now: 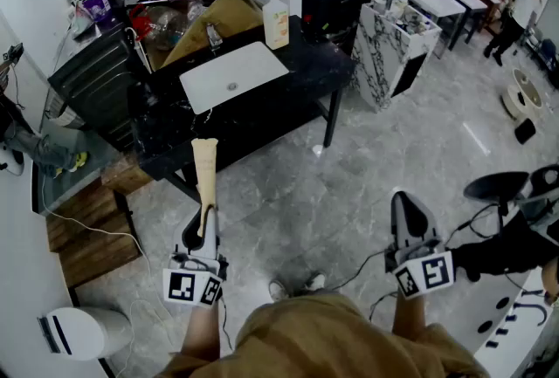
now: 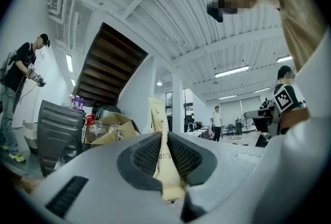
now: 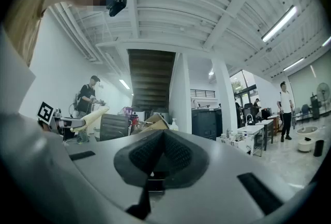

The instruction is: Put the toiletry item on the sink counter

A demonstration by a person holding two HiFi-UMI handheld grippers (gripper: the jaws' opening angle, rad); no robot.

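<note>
Clamping near end of cream tube, left claw — rest jutting forward

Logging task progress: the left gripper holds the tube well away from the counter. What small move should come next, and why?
Likely carry the left gripper forward toward the counter. It is shut on the tube, which stands upright over the floor, short of the counter's near edge. Bare top shows beside the basin.
</note>
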